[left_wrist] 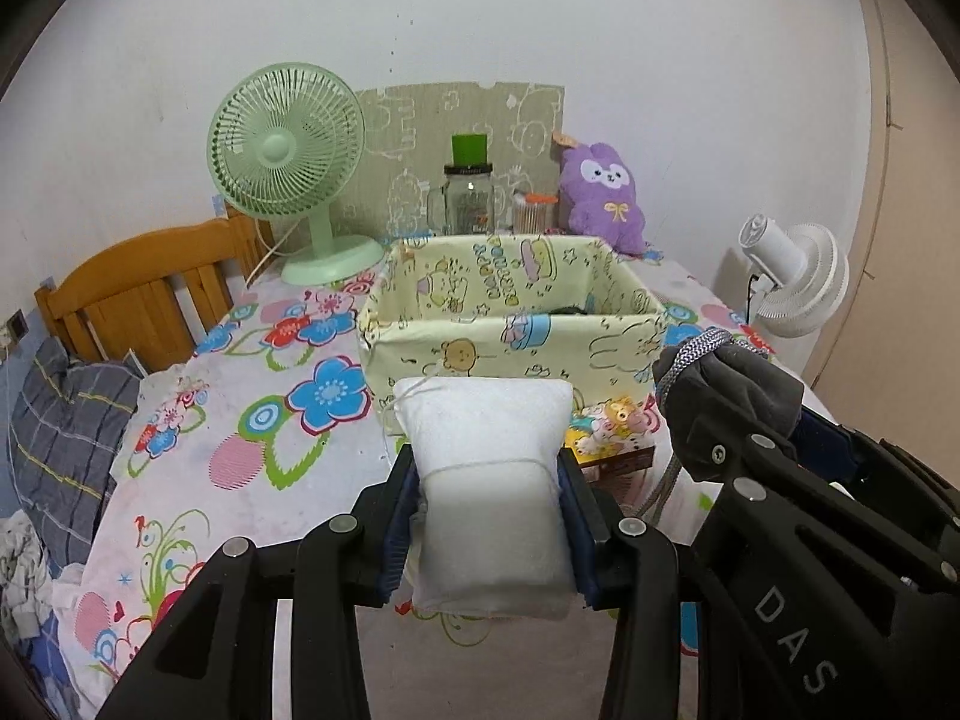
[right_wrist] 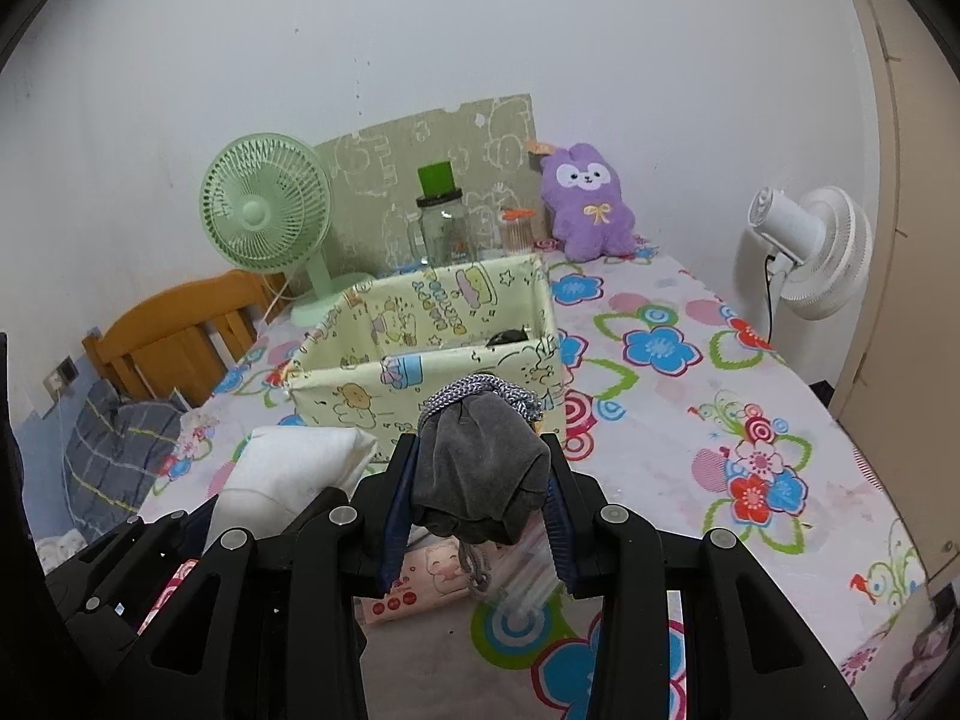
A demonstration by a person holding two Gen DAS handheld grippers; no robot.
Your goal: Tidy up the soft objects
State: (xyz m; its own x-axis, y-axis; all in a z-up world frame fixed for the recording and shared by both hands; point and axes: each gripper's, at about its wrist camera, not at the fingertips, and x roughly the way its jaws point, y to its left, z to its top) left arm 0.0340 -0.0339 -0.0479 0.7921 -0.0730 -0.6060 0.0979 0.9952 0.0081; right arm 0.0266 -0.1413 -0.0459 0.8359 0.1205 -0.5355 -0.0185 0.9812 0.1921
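- My left gripper (left_wrist: 489,516) was clenched on a white padded pouch (left_wrist: 489,480), the jaws squeezing its sides in. A thin string looped around it.
- My right gripper (right_wrist: 480,498) was clamped on a grey cloth drawstring bag (right_wrist: 480,468), its woven cord (right_wrist: 480,390) bunched at the top and a loose end dangling below.
- Both soft things were up off the flowery surface (right_wrist: 690,468), side by side, pouch on the left and bag on the right.
- The target looked like the pale yellow cartoon-print fabric box (left_wrist: 516,330), sitting straight ahead of both grippers and a bit lower. Something dark was already inside, too hidden to name.
- The relation that mattered: the box's near wall stood between my loads and the opening, so I figured both had to clear that rim before I let go.
- The pouch lined up with the middle of the near wall, the bag with the right end. Neither hand looked clearly closer.
- A tissue pack (right_wrist: 414,588) lay on the surface just under the bag, near the box.
- A purple plush toy (right_wrist: 591,204) sat at the back by the wall, probably another one to sort.
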